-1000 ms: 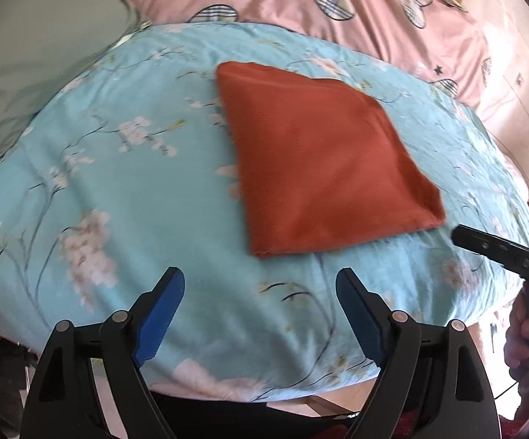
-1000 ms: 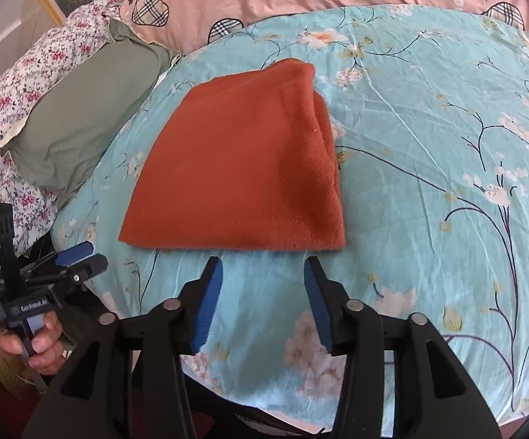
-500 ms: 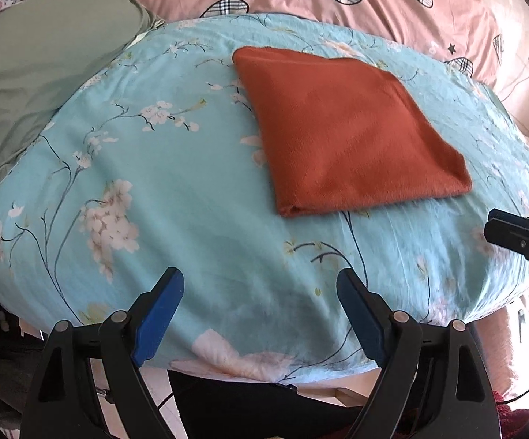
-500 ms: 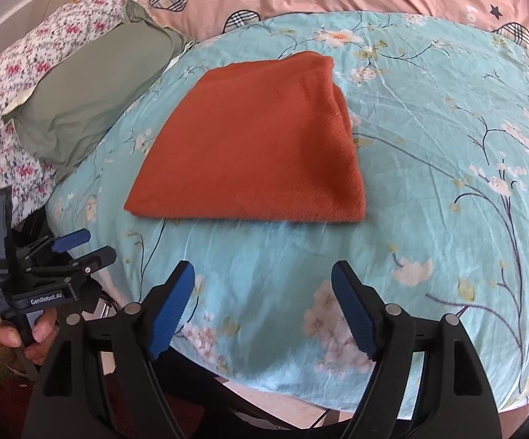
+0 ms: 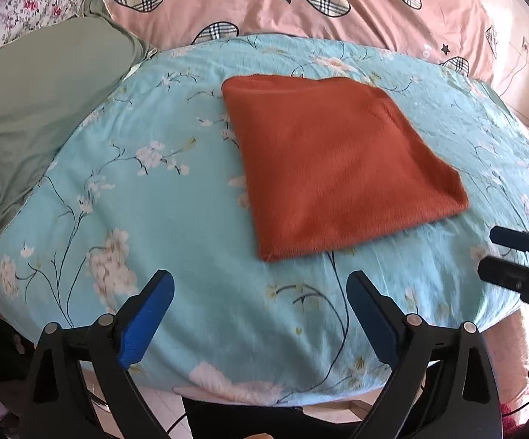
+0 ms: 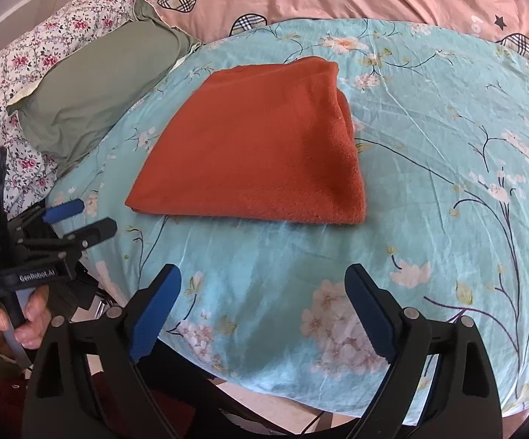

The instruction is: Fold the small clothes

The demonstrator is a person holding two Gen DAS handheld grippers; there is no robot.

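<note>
A rust-orange cloth (image 5: 337,161) (image 6: 261,153) lies folded into a flat square on the turquoise flowered cover (image 5: 176,212) (image 6: 447,168). My left gripper (image 5: 261,285) hovers over the cover's near edge, short of the cloth, its jaws opening with nothing between the blue pads. Over the near edge on the other side, my right gripper (image 6: 262,278) is likewise short of the cloth, jaws opening and empty. Each gripper also shows in the other's view: the right gripper (image 5: 491,252) at the right edge, the left gripper (image 6: 92,219) at the left, held by a hand (image 6: 26,314).
A grey-green pillow (image 5: 34,117) (image 6: 96,87) lies left of the cover. A pink quilt (image 5: 301,3) with plaid hearts lies behind it, and a flowered sheet (image 6: 34,62) at far left. The cover's front edge drops off to the floor below my grippers.
Both pairs of jaws have spread wider, the right far more. Both grippers have drawn back from the cloth, which has stayed put.
</note>
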